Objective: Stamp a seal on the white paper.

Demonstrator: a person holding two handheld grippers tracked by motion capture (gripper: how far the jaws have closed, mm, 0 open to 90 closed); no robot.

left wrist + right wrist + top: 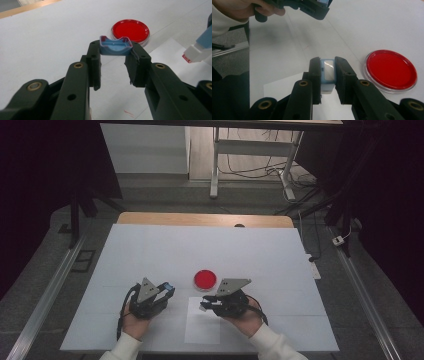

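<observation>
The white-covered counter carries a sheet of paper near its front edge and a red dish just beyond. A blue-and-white stamp is clamped in the right claw, white end toward the paper. A blue cap, hollow side up, is pinched by the left claw.

My left gripper sits low, jaws clamped, pointing right; my right gripper points left toward it, jaws squeezed close together.
</observation>
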